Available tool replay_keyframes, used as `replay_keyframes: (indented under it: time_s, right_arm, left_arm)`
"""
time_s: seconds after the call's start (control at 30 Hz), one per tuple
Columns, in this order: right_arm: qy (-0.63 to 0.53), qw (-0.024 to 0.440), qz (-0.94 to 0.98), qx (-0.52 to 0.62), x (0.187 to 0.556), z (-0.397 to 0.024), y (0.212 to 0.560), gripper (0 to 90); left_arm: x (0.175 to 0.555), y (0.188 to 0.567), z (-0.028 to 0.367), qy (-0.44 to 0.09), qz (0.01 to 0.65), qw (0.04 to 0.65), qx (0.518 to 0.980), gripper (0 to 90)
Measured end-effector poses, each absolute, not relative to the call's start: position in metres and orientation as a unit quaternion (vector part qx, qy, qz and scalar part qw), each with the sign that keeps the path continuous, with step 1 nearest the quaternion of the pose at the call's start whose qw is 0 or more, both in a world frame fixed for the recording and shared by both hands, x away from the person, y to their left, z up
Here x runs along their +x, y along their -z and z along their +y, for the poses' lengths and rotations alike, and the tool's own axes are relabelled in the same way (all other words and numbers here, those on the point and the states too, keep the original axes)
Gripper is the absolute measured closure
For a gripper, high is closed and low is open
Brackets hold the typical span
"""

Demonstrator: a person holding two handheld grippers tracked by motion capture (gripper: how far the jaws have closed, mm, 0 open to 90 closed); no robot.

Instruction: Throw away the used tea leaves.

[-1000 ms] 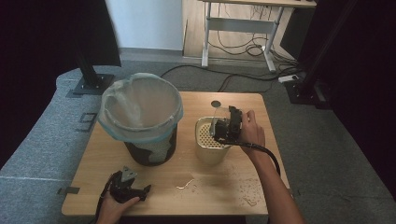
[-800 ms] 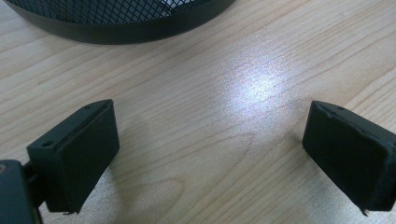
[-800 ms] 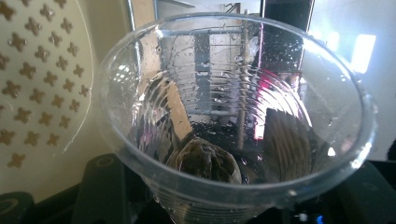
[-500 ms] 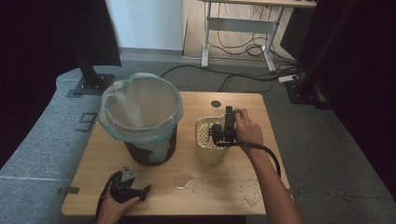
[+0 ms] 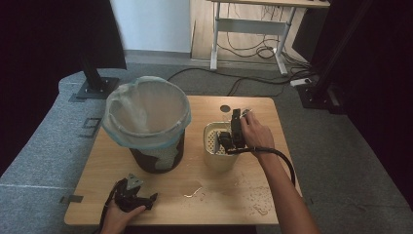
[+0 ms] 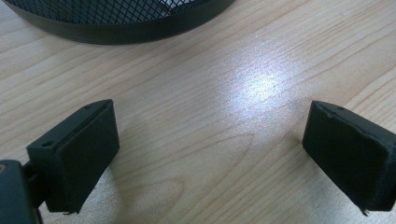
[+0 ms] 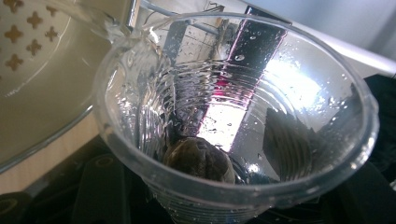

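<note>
My right gripper [image 5: 230, 139] hangs over a cream perforated container [image 5: 210, 155] right of the table's middle, shut on a clear plastic cup [image 7: 233, 116]. The cup is tipped and a thin stream of water [image 7: 105, 21] runs from its rim toward the container's cream wall [image 7: 37, 93]. At the cup's bottom sits a brown wet lump [image 7: 198, 158]. Near the table's front left edge my left gripper [image 5: 139, 199] rests in a hand. Its jaws stand wide open over bare wood [image 6: 210, 140] with nothing between them.
A black mesh bin [image 5: 156, 156] lined with a pale bag [image 5: 146, 114] stands left of the cream container; its base [image 6: 116, 21] lies just ahead of my left gripper. Water puddles [image 5: 192, 187] and droplets [image 5: 255, 202] wet the front of the wooden table [image 5: 97, 161].
My right hand has shifted slightly left and down over the cream container and rolled the cup further over. The left gripper has stayed put.
</note>
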State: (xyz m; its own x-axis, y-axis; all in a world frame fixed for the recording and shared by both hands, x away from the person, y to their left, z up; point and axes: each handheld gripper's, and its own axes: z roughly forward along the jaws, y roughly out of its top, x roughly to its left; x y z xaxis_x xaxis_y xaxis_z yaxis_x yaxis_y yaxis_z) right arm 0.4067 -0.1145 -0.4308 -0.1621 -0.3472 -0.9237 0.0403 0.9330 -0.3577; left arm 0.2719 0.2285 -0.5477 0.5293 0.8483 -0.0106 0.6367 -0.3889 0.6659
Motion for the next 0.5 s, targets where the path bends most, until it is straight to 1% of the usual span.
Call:
replay_keyframes:
  time_s: [0.13,0.5]
  right_arm:
    - [0.180,0.644,0.730,-0.141,0.4068,-0.1110,0.4322,39.5]
    - [0.204,0.646,0.710,-0.193,0.4060,-0.1041,0.4376,40.0]
  left_arm:
    - [0.2719,0.5477,0.2285,-0.169,0.455,0.314,0.816,3.3]
    - [0.2719,0.5476,0.2286,-0.168,0.454,0.313,0.817,3.4]
